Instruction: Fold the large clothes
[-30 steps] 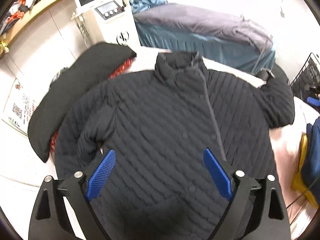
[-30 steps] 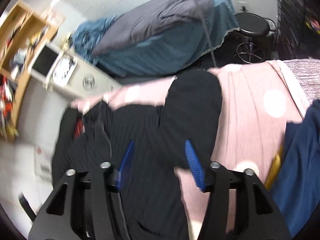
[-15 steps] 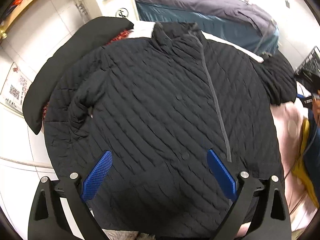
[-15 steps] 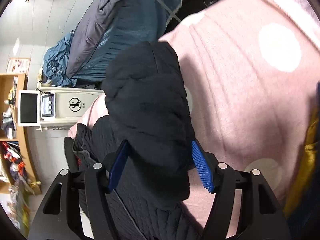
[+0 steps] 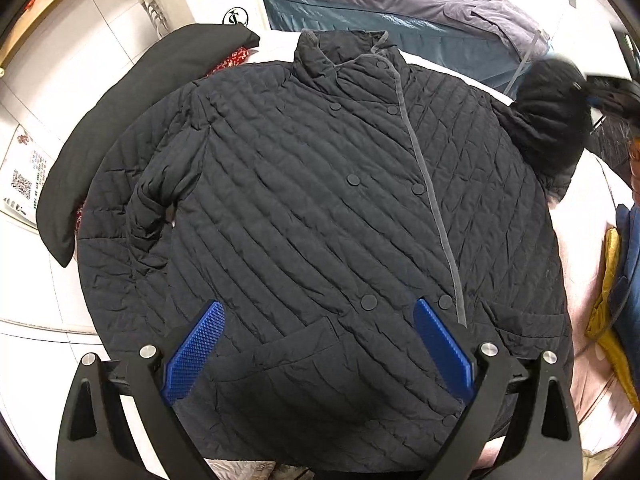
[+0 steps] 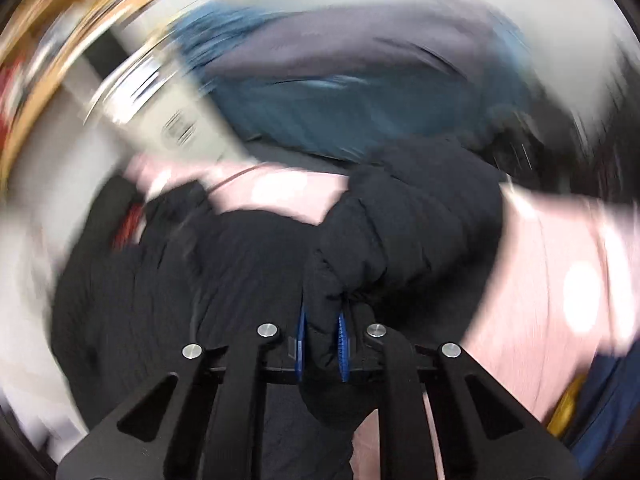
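The right gripper (image 6: 322,340) has just been closing and now pinches the cuff of the jacket's right sleeve (image 6: 408,224), lifted at the far right – the first fold inward looks ready to start. The black quilted jacket (image 5: 304,208) lies front-up on the pink spotted blanket (image 6: 560,264); the left gripper (image 5: 316,356) hovers spread above its near hem. A black cushion (image 5: 132,120) crowds the far-left sleeve – navy and yellow clothes (image 5: 624,264) sit right.
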Tool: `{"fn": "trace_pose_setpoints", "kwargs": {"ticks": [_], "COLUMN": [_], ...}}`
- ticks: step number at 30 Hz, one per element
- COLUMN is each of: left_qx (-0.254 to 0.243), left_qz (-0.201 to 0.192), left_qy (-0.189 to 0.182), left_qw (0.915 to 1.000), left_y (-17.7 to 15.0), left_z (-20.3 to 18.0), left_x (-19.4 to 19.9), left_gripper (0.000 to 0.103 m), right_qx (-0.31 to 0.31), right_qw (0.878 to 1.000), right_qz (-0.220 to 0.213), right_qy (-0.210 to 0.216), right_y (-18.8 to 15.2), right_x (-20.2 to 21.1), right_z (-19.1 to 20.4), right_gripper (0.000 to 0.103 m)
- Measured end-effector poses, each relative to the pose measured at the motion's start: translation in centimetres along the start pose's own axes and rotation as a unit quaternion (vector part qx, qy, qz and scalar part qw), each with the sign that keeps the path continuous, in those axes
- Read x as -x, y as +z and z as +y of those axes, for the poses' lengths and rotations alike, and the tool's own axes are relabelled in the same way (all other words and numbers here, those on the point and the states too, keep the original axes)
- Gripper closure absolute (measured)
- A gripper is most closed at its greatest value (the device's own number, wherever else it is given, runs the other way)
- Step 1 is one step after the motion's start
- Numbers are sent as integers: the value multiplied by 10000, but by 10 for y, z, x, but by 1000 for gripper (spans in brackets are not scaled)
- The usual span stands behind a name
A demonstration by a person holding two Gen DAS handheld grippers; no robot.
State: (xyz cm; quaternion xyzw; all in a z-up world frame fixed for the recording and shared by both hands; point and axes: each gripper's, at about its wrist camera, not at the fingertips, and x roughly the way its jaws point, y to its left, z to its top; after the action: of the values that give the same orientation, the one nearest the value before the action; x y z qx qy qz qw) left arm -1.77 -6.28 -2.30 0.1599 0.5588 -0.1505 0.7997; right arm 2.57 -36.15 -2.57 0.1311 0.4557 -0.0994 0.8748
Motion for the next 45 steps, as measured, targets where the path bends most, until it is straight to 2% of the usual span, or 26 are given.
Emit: {"fn": "trace_pose_setpoints", "kwargs": {"ticks": [1, 2, 3, 4, 5, 7, 8, 10, 13, 16, 17, 19, 21, 24, 27, 28, 32, 35, 36, 37, 38, 39, 40, 43, 45], "left_qx": [-5, -9, -5, -3, -9, -34, -37, 8, 234, 484, 507, 486, 403, 307, 226, 191, 37, 12, 31, 48, 88, 134, 180, 374, 547], "left_qz": [17, 29, 28, 24, 18, 7, 10, 43, 185, 318, 324, 309, 279, 260, 263, 268, 282, 232, 217, 209, 199, 193, 185, 118, 62], "left_qy": [-8, -12, -13, -17, -20, 17, 38, 66, 72, 46, 38, 15, -9, -67, -103, -109, -119, -108, -90, -72, -41, -16, 5, 163, 297], "left_qw": [10000, 10000, 10000, 10000, 10000, 10000, 10000, 10000, 9995, 9983, 9982, 9983, 9988, 9992, 9993, 9994, 9995, 9997, 9997, 9997, 9998, 9997, 9997, 9991, 9980], "left_y": [1, 2, 2, 3, 3, 2, 2, -2, -7, -9, -9, -7, -3, 1, 1, 1, -1, -3, -4, -5, -7, -8, -9, -12, -13], "left_z": [0, 0, 0, 0, 1, 3, 5, 12, 25, 35, 36, 35, 31, 24, 16, 14, 5, 4, 5, 7, 10, 13, 16, 34, 48], "left_x": [-2, -3, -4, -4, -4, -5, -5, -7, -16, -25, -26, -28, -28, -28, -29, -29, -29, -25, -23, -22, -20, -19, -17, -12, -7], "left_gripper": [9, 9, 9, 9, 9, 9, 9, 9, 9, 9, 9, 9, 9, 9, 9, 9, 9, 9, 9, 9, 9, 9, 9, 9, 9], "right_qx": [719, 999, 1450, 1688, 1823, 2042, 2045, 1808, 1210, 434, 317, 172, 185, 154, 155, 196, 756, 1152, 1304, 1399, 1499, 1559, 1539, 1096, 780], "right_qw": [9972, 9942, 9860, 9795, 9751, 9658, 9638, 9678, 9812, 9939, 9957, 9982, 9985, 9999, 9958, 9942, 9874, 9805, 9775, 9762, 9758, 9765, 9796, 9932, 9900], "right_qz": [222, 398, 806, 1061, 1204, 1522, 1630, 1704, 1506, 943, 787, 419, 306, 16, -440, -497, -525, -735, -786, -751, -640, -472, -205, 350, 749], "right_qy": [-29, -60, -185, -296, -370, -483, -528, -409, -29, 360, 375, 387, 418, 49, -786, -929, -1287, -1410, -1462, -1474, -1461, -1412, -1275, -162, 901], "right_y": [-6, -12, -26, -40, -50, -78, -86, -97, -92, -78, -75, -77, -86, -103, -110, -112, -109, -101, -98, -95, -92, -91, -87, -82, -85], "right_x": [-13, -23, -47, -65, -77, -105, -112, -115, -95, -55, -45, -16, 2, 21, 40, 45, 44, 42, 39, 35, 30, 26, 20, 21, 25], "right_z": [44, 62, 93, 112, 122, 140, 146, 145, 128, 95, 87, 68, 55, 50, 25, 15, 10, 19, 23, 27, 31, 36, 41, 61, 85], "right_gripper": [90, 89, 85, 77, 72, 49, 48, 48, 47, 43, 32, 30, 30, 30, 28, 26, 26, 26, 26, 33, 46, 81, 88, 93, 93]}}
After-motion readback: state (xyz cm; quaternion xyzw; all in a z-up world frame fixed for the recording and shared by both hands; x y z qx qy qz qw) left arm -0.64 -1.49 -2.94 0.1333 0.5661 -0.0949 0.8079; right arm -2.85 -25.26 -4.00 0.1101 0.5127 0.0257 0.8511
